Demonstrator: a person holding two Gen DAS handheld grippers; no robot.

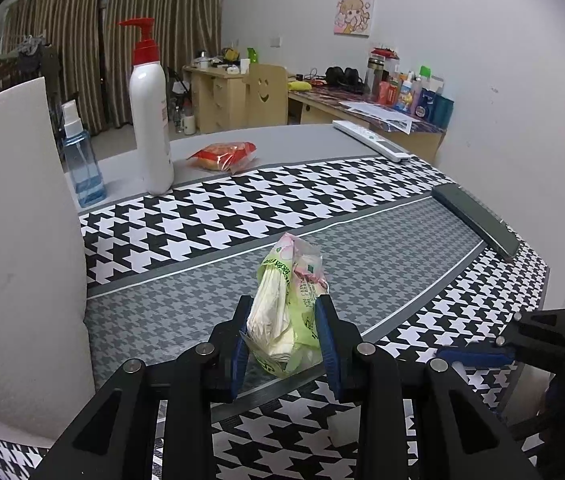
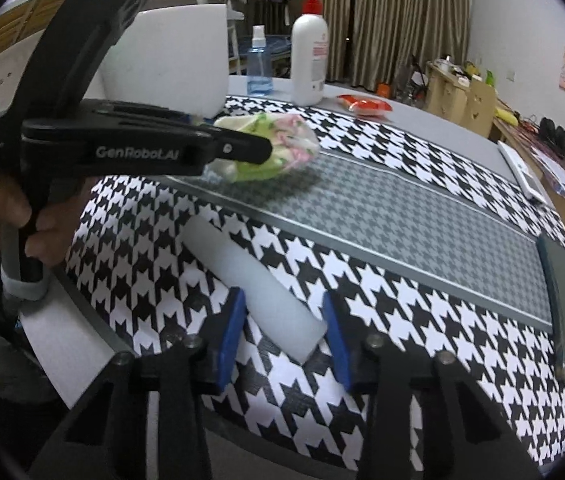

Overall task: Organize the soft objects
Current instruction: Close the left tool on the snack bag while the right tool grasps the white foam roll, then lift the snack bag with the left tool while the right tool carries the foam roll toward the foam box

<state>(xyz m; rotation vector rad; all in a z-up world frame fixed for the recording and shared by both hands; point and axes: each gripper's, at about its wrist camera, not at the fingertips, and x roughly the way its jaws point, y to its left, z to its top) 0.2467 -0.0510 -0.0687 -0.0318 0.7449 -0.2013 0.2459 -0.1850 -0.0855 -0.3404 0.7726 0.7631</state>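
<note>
Right wrist view: left gripper [image 2: 242, 148], marked "GenRobot.AI", clamps a tissue pack [image 1: 288, 312]; right gripper [image 2: 284, 336] jaws open around a white foam bar [image 2: 254, 288]; pump bottle [image 1: 150, 120] far left.

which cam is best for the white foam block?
Right wrist: the white foam block lies in full view on the houndstooth cloth, one end between the open right tool fingers. Left wrist shows only a white sliver beside that tool's blue pad.

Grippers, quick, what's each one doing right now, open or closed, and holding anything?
Left gripper: shut on the tissue pack.
Right gripper: open, fingers either side of the foam block, not gripping it.
</note>
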